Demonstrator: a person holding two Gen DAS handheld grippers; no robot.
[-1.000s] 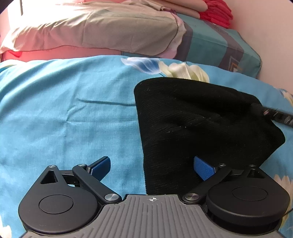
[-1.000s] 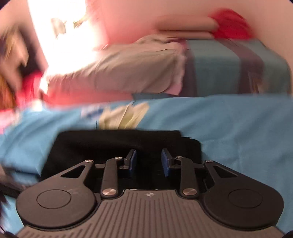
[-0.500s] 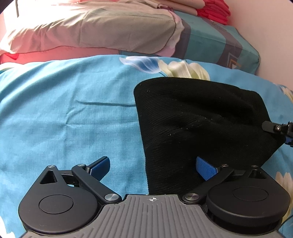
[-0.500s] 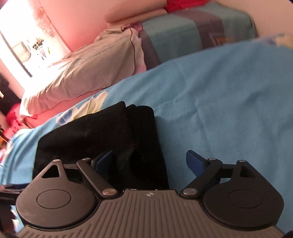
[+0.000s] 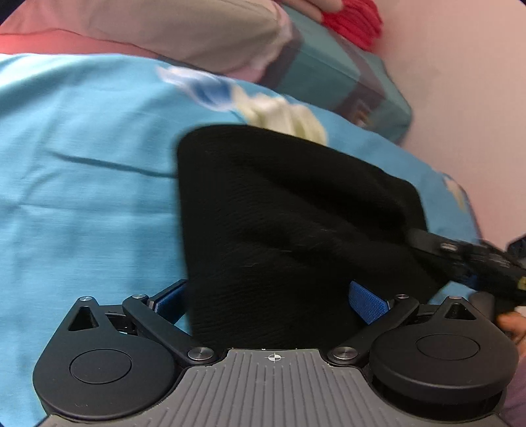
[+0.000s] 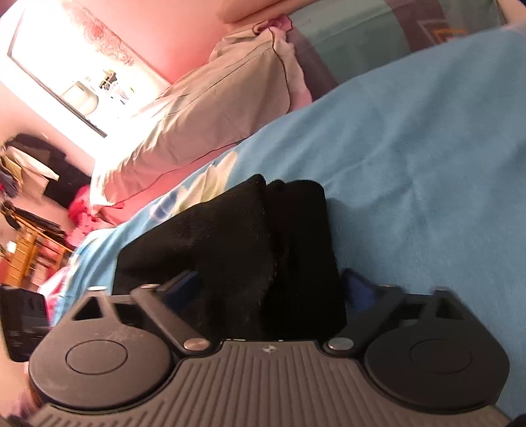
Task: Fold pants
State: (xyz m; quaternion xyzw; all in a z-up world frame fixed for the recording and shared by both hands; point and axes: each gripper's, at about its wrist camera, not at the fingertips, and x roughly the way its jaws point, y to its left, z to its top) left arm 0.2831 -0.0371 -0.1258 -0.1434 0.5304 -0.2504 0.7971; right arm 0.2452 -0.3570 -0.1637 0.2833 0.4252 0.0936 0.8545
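The black pants point(image 5: 289, 223) lie folded into a compact bundle on the blue bedsheet point(image 5: 85, 184). My left gripper point(image 5: 268, 299) is open, its blue pads on either side of the bundle's near edge. My right gripper point(image 6: 271, 285) is open too, straddling the near end of the pants point(image 6: 256, 243), where two stacked folded layers show. In the left wrist view the right gripper point(image 5: 466, 259) reaches in from the right at the bundle's right edge.
Beige pillows point(image 5: 171, 29) and a teal striped cushion point(image 5: 345, 78) lie at the head of the bed, red cloth point(image 5: 355, 19) on top. A pink wall point(image 5: 460, 98) stands to the right. Room clutter and a bright window point(image 6: 75, 75) show at left.
My right gripper opened, let go of the pants and now straddles the bundle's end. My left gripper moved closer, its open fingers now around the bundle's near edge.
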